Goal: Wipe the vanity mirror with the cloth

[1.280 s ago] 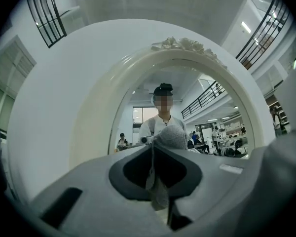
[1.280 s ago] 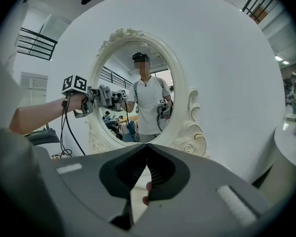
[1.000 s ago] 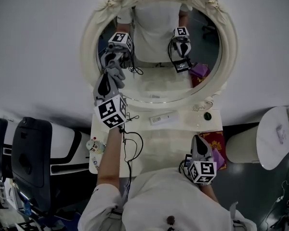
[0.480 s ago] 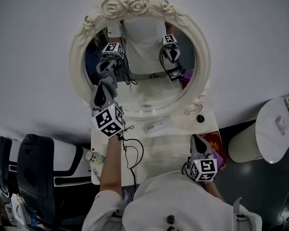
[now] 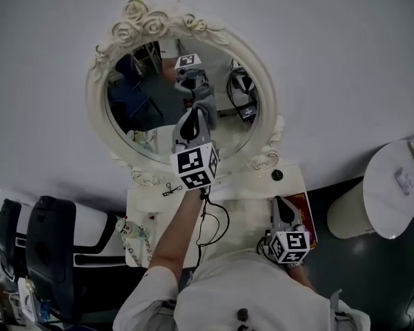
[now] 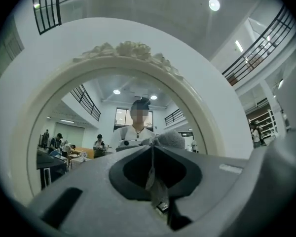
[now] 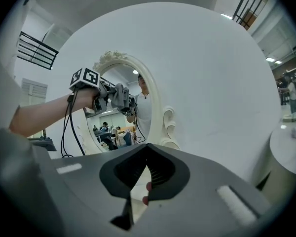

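The oval vanity mirror (image 5: 145, 95) has a cream frame carved with roses (image 5: 141, 21). My left gripper (image 5: 193, 121) is raised to the glass right of its middle, shut on a grey cloth (image 5: 206, 109) that presses against the mirror. In the left gripper view the cloth (image 6: 170, 138) bunches at the jaw tips of the gripper (image 6: 155, 146), with a strip hanging down between them. From the right gripper view I see the left gripper (image 7: 106, 98) and the cloth (image 7: 120, 96) at the mirror (image 7: 108, 128). My right gripper (image 5: 283, 207) rests low over the table's right side, shut and empty (image 7: 147, 148).
The white vanity table (image 5: 245, 205) stands below the mirror, with a black knob (image 5: 277, 175) at its back right and a red item (image 5: 308, 218) at its right edge. Small toys (image 5: 127, 229) lie at its left. A black chair (image 5: 48, 247) stands left, a round white table (image 5: 397, 185) right.
My left gripper has carried the cloth across the glass from the mirror's left side to right of its middle. The right gripper has stayed where it was.
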Motion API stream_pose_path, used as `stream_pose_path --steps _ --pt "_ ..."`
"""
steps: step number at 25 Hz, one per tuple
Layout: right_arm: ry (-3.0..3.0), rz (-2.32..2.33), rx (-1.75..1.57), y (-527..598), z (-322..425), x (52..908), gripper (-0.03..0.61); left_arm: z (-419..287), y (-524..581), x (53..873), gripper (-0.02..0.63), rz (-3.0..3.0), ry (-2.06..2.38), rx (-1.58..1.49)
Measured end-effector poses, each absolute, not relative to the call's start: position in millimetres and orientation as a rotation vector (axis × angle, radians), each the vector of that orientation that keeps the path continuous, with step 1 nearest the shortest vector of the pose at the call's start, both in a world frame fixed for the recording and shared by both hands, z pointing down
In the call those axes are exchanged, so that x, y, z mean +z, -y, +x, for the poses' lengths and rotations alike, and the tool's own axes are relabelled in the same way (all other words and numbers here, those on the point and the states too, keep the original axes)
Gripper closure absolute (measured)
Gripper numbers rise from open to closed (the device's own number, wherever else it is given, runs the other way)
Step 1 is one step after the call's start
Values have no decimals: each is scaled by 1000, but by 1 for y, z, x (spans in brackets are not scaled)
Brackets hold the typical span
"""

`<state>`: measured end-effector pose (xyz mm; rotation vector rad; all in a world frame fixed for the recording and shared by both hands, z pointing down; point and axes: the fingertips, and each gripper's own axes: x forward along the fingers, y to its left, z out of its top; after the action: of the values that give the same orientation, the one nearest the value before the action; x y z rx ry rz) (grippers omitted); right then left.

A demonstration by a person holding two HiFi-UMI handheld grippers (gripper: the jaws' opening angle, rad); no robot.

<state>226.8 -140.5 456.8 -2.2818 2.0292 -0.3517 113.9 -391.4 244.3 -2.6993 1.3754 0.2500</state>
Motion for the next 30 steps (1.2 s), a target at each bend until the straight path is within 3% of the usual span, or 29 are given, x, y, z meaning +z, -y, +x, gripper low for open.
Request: stream_pose_path --steps 7,13,20,30 --pt "-1905 -2294 -421 115 264 466 571 216 375 236 595 -2804 -1205 215" --pt "-1869 -2306 -430 103 274 469 571 243 371 230 595 -2794 -1200 241" --pt "-1862 -2323 -453 106 265 474 571 205 386 222 594 -2773 -1223 242" --pt "-1992 -2266 -424 133 210 469 571 85 423 222 594 -2663 -1427 266"
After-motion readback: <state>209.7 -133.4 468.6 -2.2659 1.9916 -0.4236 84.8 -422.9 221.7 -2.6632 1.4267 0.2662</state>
